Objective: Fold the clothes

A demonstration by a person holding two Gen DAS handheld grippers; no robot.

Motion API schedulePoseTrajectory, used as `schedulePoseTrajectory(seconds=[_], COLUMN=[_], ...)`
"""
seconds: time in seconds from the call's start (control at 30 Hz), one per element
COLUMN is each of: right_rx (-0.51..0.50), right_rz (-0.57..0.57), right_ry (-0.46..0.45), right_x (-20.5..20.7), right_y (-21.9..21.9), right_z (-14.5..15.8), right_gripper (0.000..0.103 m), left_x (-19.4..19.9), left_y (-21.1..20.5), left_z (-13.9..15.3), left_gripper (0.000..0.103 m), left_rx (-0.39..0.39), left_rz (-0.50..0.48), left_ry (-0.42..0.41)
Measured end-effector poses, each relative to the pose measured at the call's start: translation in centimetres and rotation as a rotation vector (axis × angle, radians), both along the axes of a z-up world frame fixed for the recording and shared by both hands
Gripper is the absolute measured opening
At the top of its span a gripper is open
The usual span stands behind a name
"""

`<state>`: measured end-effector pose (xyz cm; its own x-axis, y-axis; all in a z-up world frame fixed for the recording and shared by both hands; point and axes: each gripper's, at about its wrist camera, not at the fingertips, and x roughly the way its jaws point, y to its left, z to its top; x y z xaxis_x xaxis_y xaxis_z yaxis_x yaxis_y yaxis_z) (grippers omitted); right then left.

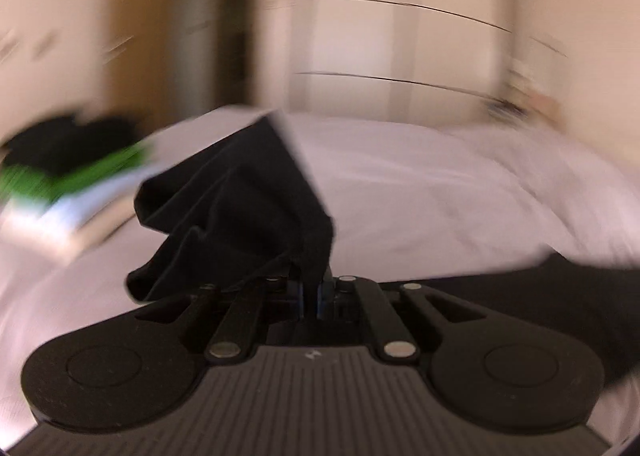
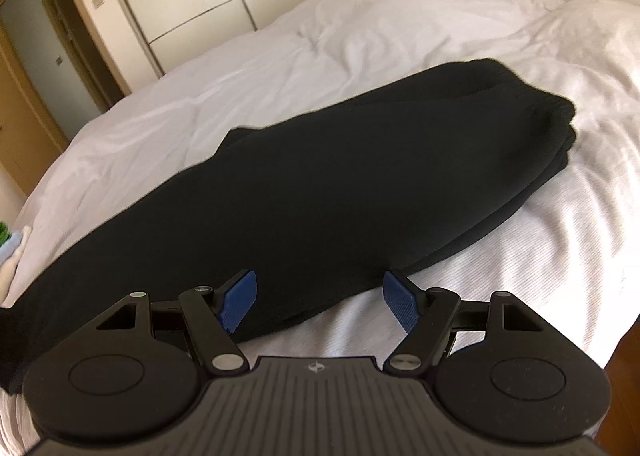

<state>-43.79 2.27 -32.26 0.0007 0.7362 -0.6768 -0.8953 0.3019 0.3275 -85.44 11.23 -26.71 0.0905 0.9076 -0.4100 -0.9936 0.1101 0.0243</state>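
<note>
Left tool is pinching the black garment's raised end for folding; right tool, spread, is hovering over the bed.

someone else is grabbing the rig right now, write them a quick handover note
Left gripper: shut on a bunched end of the black garment, lifted above the white bed.
Right gripper: open, empty, over the garment's near edge; the rest of it lies long across the bed.
Done: lengthwise fold looks in place.
Left: probably carry the held end over to fold it shorter, then smooth. Other clothes sit at the far left.
</note>
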Motion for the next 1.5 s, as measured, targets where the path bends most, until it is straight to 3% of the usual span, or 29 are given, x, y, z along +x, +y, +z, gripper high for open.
schedulePoseTrajectory(seconds=[0.07,0.13,0.17,0.3,0.43,0.6,0.77,0.9,1.1,1.33,1.4,1.43,1.5], right_rx=[0.007,0.011,0.009,0.0,0.058,0.161,0.091,0.016,-0.011,-0.01,-0.012,-0.01,0.033], right_rz=[-0.013,-0.022,-0.027,-0.048,-0.049,0.07,0.243,0.288,0.269,0.315,0.336,0.343,0.329], right_ry=[0.004,0.008,0.012,0.035,0.134,0.413,0.592,0.65,0.684,0.644,0.61,0.594,0.57], right_x=[0.7,1.3,1.6,2.7,3.5,2.1,-3.0,-6.3,-8.7,-11.4,-12.3,-12.7,-12.1], right_y=[-0.2,-0.4,-0.4,-0.8,-1.2,0.0,4.2,7.5,10.5,13.0,13.4,13.6,12.8], right_z=[0.2,0.3,0.2,0.0,0.4,0.7,-1.3,-3.5,-4.7,-5.0,-5.1,-5.1,-4.4], right_gripper=[0.072,0.072,0.072,0.072,0.072,0.072,0.052,0.048,0.048,0.047,0.014,0.008,0.007], left_x=[5.0,9.1,10.8,10.9,5.7,0.2,-2.8,-3.9,-5.3,-6.3,-6.2,-6.2,-5.9], left_y=[0.6,1.1,1.3,1.1,1.4,2.9,6.4,8.8,10.0,12.9,13.3,13.5,13.6], left_z=[-1.0,-3.1,-4.2,-5.5,-3.8,-2.8,-2.8,-3.1,-3.9,-4.3,-4.2,-4.2,-4.1], left_gripper=[0.012,0.027,0.027,0.027,0.027,0.026,0.027,0.027,0.029,0.032,0.032,0.032,0.032], left_rx=[-0.019,-0.098,-0.145,-0.264,-0.314,-0.322,-0.364,-0.395,-0.446,-0.455,-0.456,-0.456,-0.452], left_rz=[-0.136,-0.258,-0.308,-0.375,-0.369,-0.214,-0.134,-0.144,-0.198,-0.245,-0.249,-0.251,-0.265], left_ry=[0.098,0.172,0.199,0.114,-0.048,-0.091,-0.105,-0.101,-0.121,-0.097,-0.087,-0.082,-0.072])
